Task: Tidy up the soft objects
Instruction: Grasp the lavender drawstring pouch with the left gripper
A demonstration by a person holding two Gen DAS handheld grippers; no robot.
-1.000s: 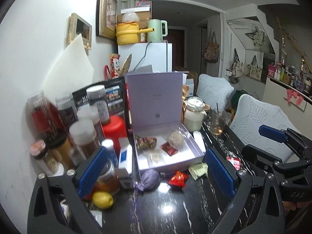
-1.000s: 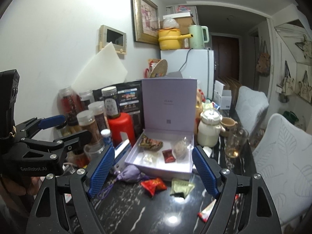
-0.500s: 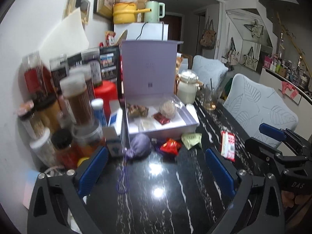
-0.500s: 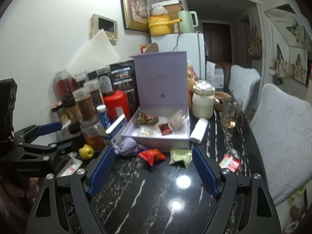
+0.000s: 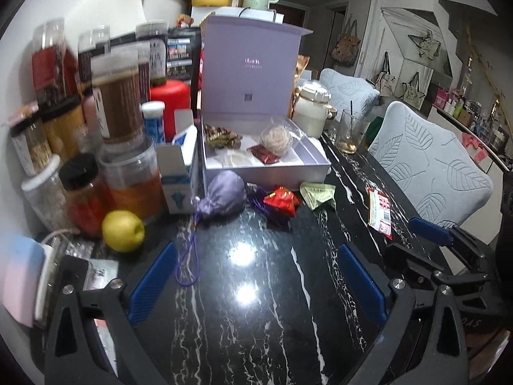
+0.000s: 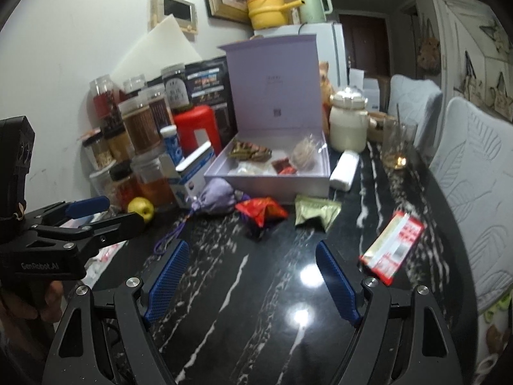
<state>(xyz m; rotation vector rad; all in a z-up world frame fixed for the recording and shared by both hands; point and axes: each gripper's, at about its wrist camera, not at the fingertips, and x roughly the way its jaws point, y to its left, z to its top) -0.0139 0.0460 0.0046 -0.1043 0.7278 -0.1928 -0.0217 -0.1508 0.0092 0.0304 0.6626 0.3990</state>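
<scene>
An open lilac box (image 5: 266, 168) (image 6: 266, 179) with its lid upright stands on the black marble table and holds several small soft sachets. In front of it lie a purple drawstring pouch (image 5: 222, 197) (image 6: 214, 197), a red pouch (image 5: 280, 200) (image 6: 261, 210) and a green pouch (image 5: 317, 194) (image 6: 315, 213). My left gripper (image 5: 256, 279) is open and empty, short of the pouches. My right gripper (image 6: 251, 276) is open and empty too, a little nearer the red and green ones. Each gripper shows at the edge of the other's view.
Jars and bottles (image 5: 118, 106) crowd the left wall beside a red canister (image 6: 195, 125), a blue-white carton (image 5: 179, 176) and a yellow fruit (image 5: 123, 231). A red-white packet (image 6: 392, 252) lies right. A cream jar (image 6: 348, 125), a glass (image 6: 397, 147) and chairs (image 5: 429, 166) stand beyond.
Both grippers have sunk toward the table and tilted further down, so the box and pouches look larger and closer. Both stay open and empty.
</scene>
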